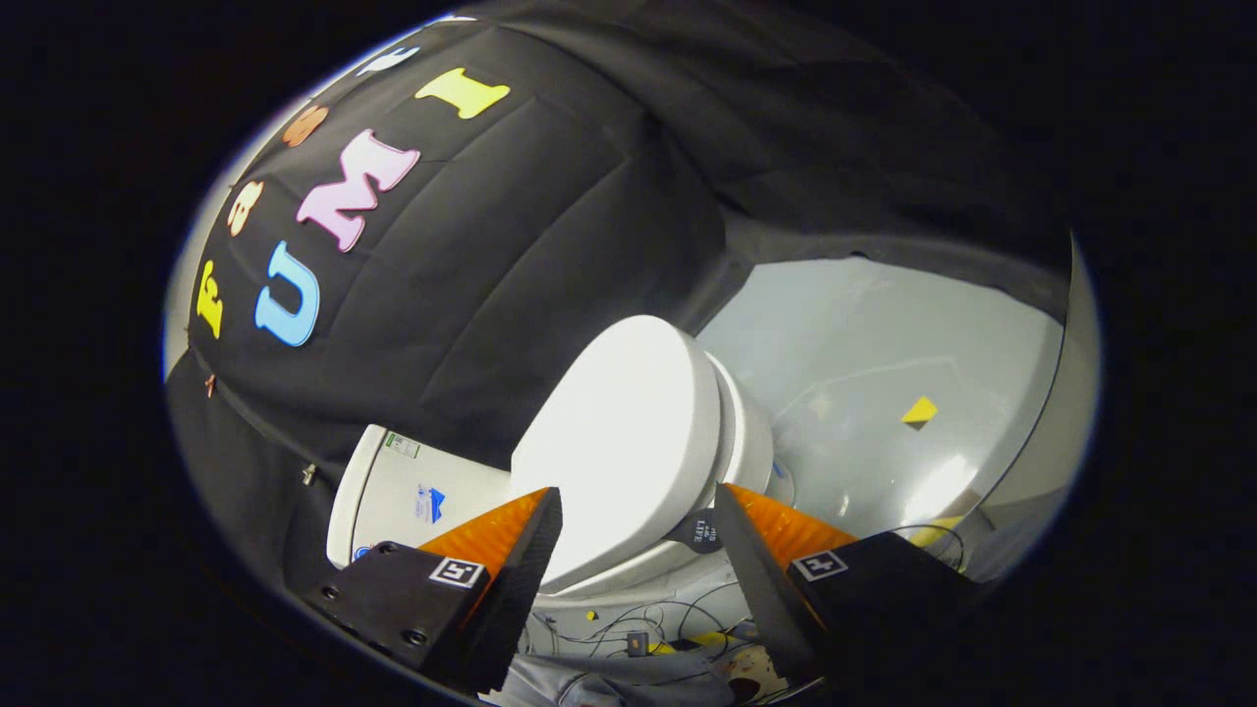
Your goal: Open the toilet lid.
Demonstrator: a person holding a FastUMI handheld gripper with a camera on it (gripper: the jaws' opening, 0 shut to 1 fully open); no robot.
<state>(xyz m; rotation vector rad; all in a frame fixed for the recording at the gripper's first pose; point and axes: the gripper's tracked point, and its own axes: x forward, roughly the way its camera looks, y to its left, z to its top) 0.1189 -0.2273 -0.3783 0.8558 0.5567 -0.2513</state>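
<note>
A white toilet stands just ahead of my fingers and looks tilted from here. Its smooth oval lid (619, 432) lies down on the seat, and the bowl's rim (751, 442) shows past its edge. The white tank (403, 491) sits behind the lid, against the black cloth wall. My gripper (638, 506) is open and wide apart. The left finger (525, 550) and the right finger (751, 550), orange with black pads, frame the near end of the lid. I cannot tell that either finger touches the lid. Nothing is held.
The light grey floor (884, 334) spreads beyond the bowl, with a small yellow marker (920, 410) on it. Loose cables (638, 628) lie below the fingers near the toilet's base. The black cloth wall (511, 245) hangs close behind the tank.
</note>
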